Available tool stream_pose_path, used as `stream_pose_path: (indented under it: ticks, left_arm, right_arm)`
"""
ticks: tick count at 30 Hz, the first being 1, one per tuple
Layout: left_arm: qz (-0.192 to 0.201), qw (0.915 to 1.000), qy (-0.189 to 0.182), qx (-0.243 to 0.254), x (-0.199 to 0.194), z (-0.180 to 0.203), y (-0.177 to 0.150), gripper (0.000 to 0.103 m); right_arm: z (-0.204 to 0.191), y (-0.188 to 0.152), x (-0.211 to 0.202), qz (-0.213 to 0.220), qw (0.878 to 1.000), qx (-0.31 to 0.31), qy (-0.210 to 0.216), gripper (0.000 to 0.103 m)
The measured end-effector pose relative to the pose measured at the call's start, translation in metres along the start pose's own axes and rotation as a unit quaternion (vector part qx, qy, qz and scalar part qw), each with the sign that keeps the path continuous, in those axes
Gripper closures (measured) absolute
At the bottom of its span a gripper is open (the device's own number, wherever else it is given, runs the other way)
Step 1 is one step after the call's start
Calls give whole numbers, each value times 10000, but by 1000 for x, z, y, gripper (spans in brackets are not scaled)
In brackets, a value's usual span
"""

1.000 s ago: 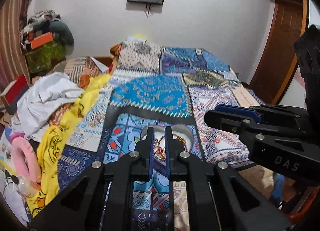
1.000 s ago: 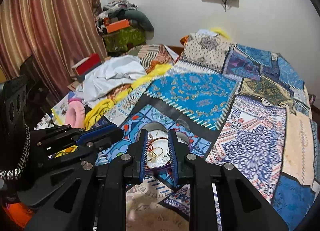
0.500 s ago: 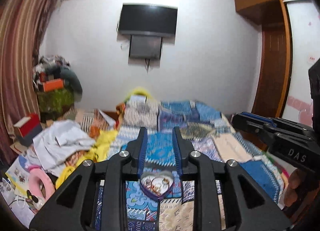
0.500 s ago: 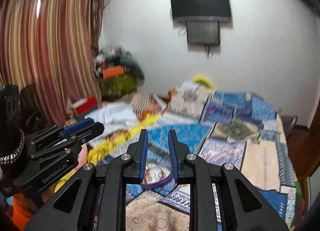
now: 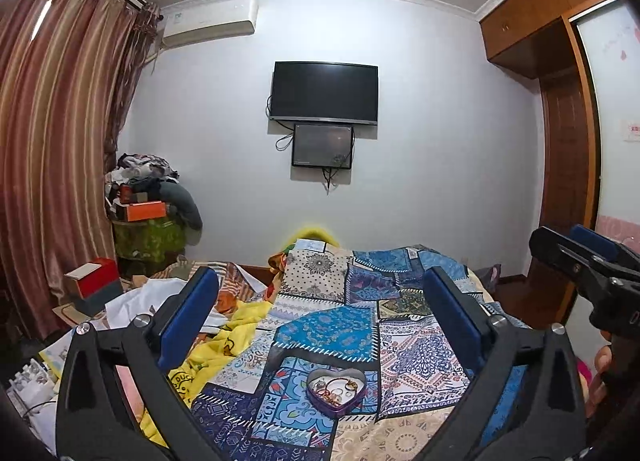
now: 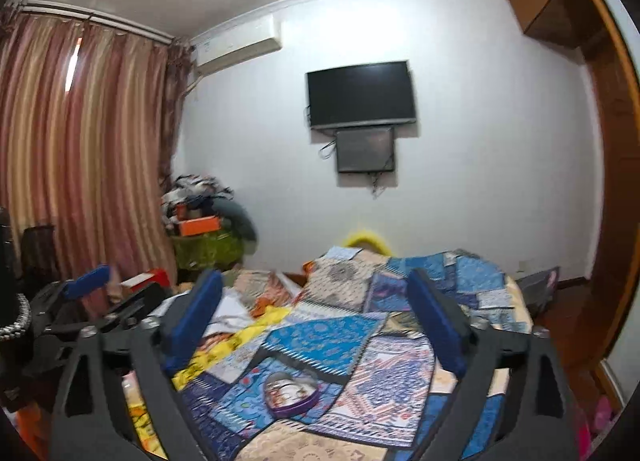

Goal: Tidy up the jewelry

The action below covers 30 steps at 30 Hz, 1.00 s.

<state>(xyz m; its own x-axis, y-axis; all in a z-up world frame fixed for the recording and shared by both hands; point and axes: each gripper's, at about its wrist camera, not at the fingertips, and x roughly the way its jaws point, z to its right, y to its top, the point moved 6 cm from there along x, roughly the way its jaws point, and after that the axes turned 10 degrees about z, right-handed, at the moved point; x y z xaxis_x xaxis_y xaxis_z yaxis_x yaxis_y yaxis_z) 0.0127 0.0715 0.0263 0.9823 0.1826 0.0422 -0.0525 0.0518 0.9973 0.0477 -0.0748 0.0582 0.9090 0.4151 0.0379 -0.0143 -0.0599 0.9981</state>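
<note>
The heart tin [image 5: 336, 391] with jewelry [image 5: 335, 387] inside lies on the bed [image 5: 408, 353], ahead of and below both tools. Left tool [image 5: 320, 317] and right tool [image 6: 316, 321] are opening, nothing between them. Sorting looks finished or paused.

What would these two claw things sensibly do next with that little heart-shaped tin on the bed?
Probably bring one gripper down toward the heart-shaped tin. Both the left gripper and right gripper are opening, nothing between their jaws, raised well back from the tin on the patchwork bedspread. The jewelry inside looks jumbled together.
</note>
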Motion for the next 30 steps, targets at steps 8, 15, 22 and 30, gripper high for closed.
stream_pose_path:
  ticks: [8,15,22,30]
  left_arm:
    - [-48,10000,-14,-13,-5,2,-2,0]
    - [-58,10000,-21,-5,-6,4,-3,0]
    - [-87,10000,-7,-3,-3,3,-6,0]
    - [-157,9999,-31,21,0,5,-10,0]
  right_arm:
    - [3,-4,-3,-41,9999,-36,-99,0]
    - [4,-3,-8,-45,9999,-49,-81,0]
    - [4,-6,-10,-88,9999,-60,-72,0]
    - [5,-9,-10,-161,9998,-38,-69,0]
